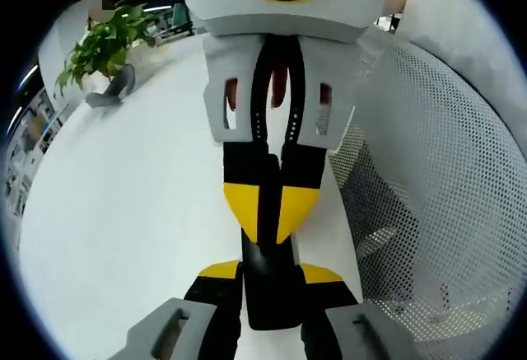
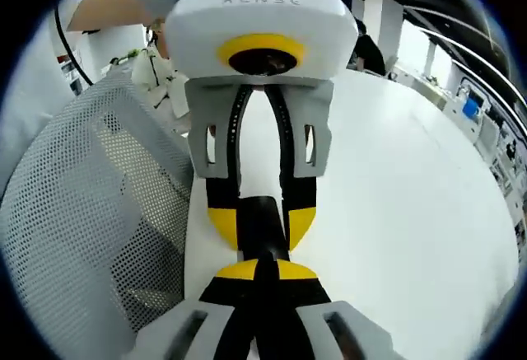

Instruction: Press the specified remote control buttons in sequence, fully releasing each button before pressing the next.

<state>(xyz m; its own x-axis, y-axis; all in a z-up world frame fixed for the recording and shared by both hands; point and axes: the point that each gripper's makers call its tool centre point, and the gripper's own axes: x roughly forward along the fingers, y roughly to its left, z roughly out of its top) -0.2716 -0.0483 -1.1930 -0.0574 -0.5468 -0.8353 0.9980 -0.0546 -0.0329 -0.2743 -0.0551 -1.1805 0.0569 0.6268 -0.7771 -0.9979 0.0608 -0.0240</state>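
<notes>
Gripped the slim black plastic remote control (image 1: 268, 286) in the left gripper (image 1: 270, 282); pinched its far end with the right gripper (image 2: 257, 271), above white table (image 1: 123, 212).

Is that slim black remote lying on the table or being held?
Held: the left gripper clamps the slim black remote between its yellow-tipped jaws, one jaw on each side.

An open office: beyond the white table (image 2: 412, 179) stand desks with monitors (image 2: 473, 105), and a potted plant (image 1: 103, 47).
</notes>
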